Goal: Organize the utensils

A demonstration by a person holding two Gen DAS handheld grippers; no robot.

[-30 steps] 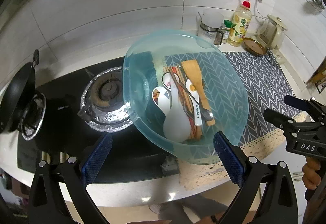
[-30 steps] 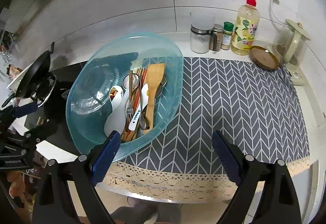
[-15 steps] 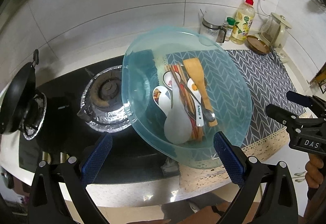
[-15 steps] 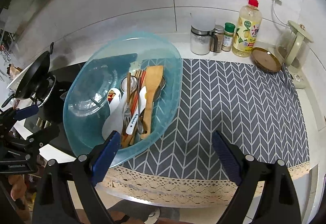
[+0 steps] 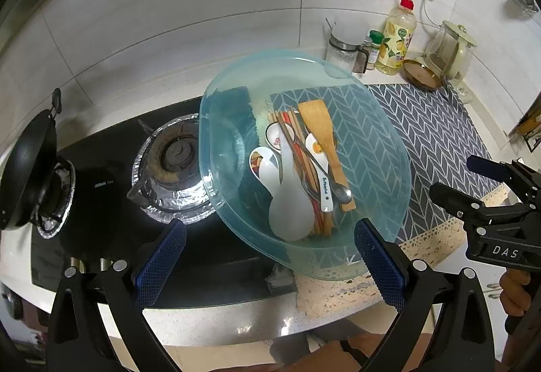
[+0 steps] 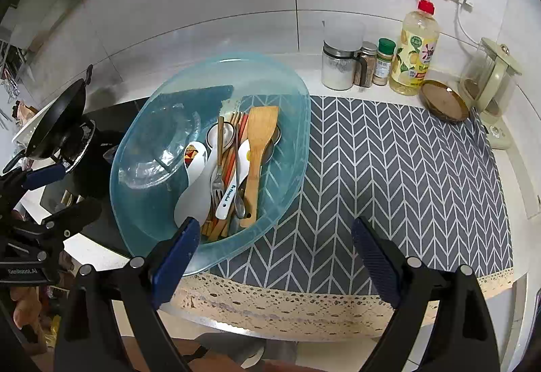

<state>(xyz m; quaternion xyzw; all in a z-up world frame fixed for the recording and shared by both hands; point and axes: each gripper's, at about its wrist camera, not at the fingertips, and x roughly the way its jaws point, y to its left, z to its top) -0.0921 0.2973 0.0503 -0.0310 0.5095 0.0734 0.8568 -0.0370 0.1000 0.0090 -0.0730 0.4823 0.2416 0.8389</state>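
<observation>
A see-through blue plastic basin (image 5: pixel 382 176) (image 6: pixel 290 149) rests half on the stove, half on the grey chevron mat. Inside lie a wooden spatula (image 5: pixel 324 142) (image 6: pixel 257 149), a white rice paddle (image 5: pixel 287 203) (image 6: pixel 194 199), patterned ceramic spoons (image 5: pixel 267 166), chopsticks, a metal spoon (image 5: pixel 341 193) and a fork (image 6: pixel 219 176). My left gripper (image 5: pixel 270 250) hangs open in front of the basin's near rim, holding nothing. My right gripper (image 6: pixel 274 250) is open too, over the mat's front edge beside the basin. Each gripper shows at the side of the other's view.
A black gas stove (image 5: pixel 111 182) with a foil-ringed burner (image 5: pixel 172 162) and a black wok (image 5: pixel 27 166) lies left. At the back right stand a jar (image 6: pixel 338 68), spice bottles, a yellow soap bottle (image 6: pixel 414 51), a brown dish (image 6: pixel 444 100) and a glass kettle (image 6: pixel 490 81). The chevron mat (image 6: pixel 405 176) spreads right.
Both grippers have pulled back and up a little, so the basin and counter look slightly farther off. Both stay open; nothing on the counter moved.
</observation>
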